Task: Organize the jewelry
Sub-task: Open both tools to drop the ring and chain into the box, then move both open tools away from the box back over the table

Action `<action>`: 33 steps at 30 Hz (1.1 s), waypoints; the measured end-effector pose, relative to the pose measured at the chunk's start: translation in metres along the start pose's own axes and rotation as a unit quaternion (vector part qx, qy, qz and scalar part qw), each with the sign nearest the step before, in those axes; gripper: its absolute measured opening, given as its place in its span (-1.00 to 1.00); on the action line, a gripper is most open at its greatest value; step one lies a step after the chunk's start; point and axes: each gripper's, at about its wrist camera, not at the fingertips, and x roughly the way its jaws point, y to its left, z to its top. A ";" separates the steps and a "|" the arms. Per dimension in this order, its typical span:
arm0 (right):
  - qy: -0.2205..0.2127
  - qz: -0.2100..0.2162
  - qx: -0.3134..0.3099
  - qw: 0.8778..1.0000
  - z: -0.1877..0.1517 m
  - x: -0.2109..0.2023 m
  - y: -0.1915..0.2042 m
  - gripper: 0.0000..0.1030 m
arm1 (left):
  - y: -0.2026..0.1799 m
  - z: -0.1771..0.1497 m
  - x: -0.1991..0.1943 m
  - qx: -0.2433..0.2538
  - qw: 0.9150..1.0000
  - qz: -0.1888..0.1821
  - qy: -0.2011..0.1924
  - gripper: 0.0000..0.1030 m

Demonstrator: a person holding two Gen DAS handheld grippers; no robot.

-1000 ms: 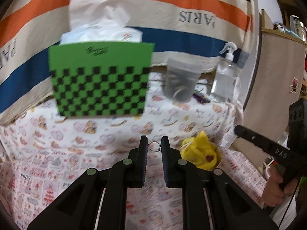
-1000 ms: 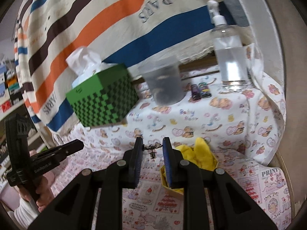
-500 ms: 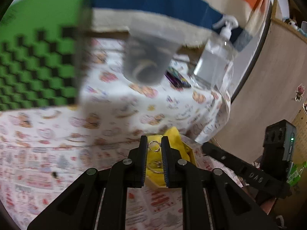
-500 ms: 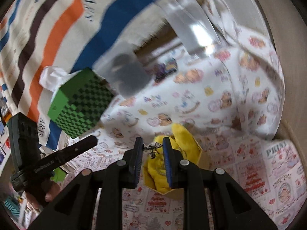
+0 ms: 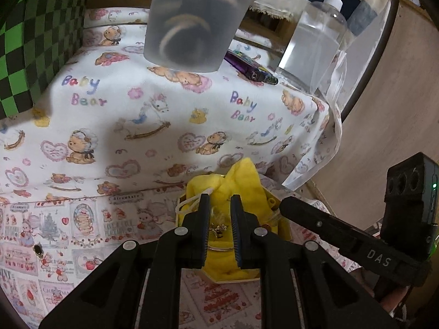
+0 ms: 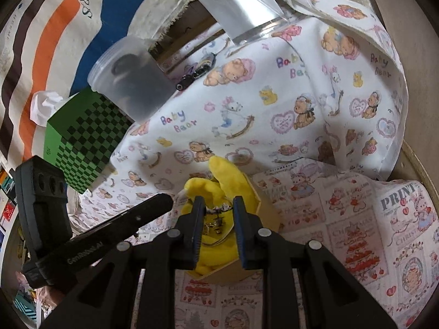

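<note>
A small wooden box lined with yellow cloth (image 5: 247,186) sits on the patterned tablecloth; it also shows in the right wrist view (image 6: 219,186). My left gripper (image 5: 219,203) hangs over the box with its jaws slightly apart and nothing between the tips. Small metal jewelry (image 5: 219,229) and a thin ring lie on the cloth below. My right gripper (image 6: 219,205) is over the same box, shut on a small metal chain piece (image 6: 219,208) stretched between its tips. More jewelry (image 6: 215,223) lies in the box under it.
A frosted plastic cup (image 5: 197,22) stands at the back, a green checkered tissue box (image 5: 33,41) to its left, a clear spray bottle (image 5: 315,41) to its right, dark lighters (image 5: 249,68) between. A small dark item (image 5: 37,249) lies on the cloth at left.
Both grippers moved forward and down over the yellow box. The small ring that my left gripper held is gone from its tips, and its jaws have opened a little. The right still holds its piece.
</note>
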 end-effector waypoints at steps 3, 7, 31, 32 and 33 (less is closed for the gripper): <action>-0.005 -0.003 -0.007 1.000 0.001 0.000 0.002 -0.61 | 0.001 0.000 -0.004 0.003 1.000 0.003 -0.006 -0.74; -0.007 -0.003 -0.006 1.000 0.001 -0.002 0.002 -0.60 | 0.003 0.001 -0.014 0.008 1.000 0.012 -0.016 -0.68; -0.053 -0.077 -0.162 0.982 -0.024 -0.008 0.062 -0.07 | 0.064 -0.050 -0.112 0.029 0.986 0.129 -0.100 0.53; -0.056 -0.083 -0.172 0.980 -0.027 -0.007 0.067 0.03 | 0.067 -0.053 -0.113 0.031 0.985 0.136 -0.101 0.60; -0.059 -0.089 -0.183 0.977 -0.030 -0.006 0.071 0.07 | 0.069 -0.056 -0.114 0.032 0.984 0.142 -0.104 0.63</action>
